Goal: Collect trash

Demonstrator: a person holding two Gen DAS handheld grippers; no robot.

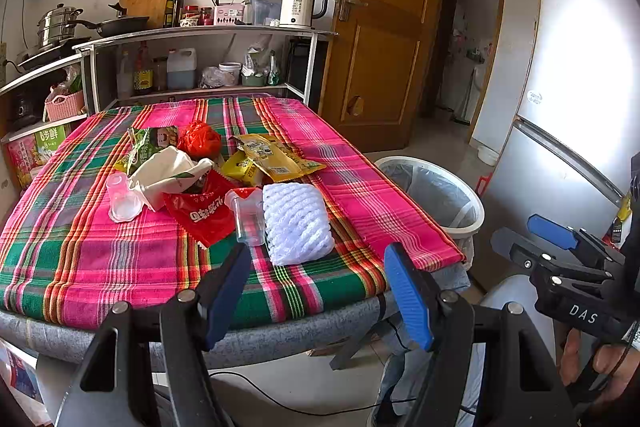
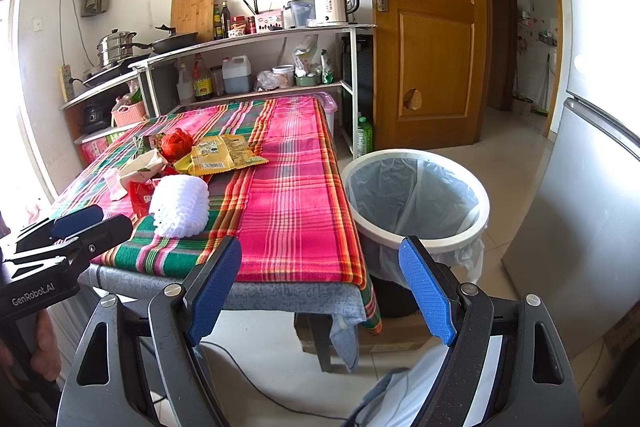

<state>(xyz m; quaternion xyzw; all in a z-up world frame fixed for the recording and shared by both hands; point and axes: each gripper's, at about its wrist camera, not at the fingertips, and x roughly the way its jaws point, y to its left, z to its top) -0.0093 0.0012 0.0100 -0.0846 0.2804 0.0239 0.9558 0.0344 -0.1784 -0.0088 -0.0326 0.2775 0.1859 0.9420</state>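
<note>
Trash lies in a heap on the plaid tablecloth (image 1: 120,259): a white foam net (image 1: 296,223), a clear plastic cup (image 1: 250,217), a red wrapper (image 1: 204,211), yellow snack bags (image 1: 272,157), a crumpled red bag (image 1: 199,139), a white paper bag (image 1: 170,173) and a second clear cup (image 1: 122,197). My left gripper (image 1: 320,291) hangs open at the table's near edge, just short of the foam net (image 2: 180,207). My right gripper (image 2: 320,283) is open too, off the table's near right corner, beside the white bin (image 2: 416,195) lined with a clear bag. Both hold nothing.
The bin (image 1: 436,195) stands on the floor right of the table. Behind the table a shelf unit (image 1: 200,35) carries a kettle, pans and bottles. A wooden door (image 1: 384,27) and a silver fridge (image 1: 568,107) stand to the right. A cardboard box (image 2: 384,339) sits under the table.
</note>
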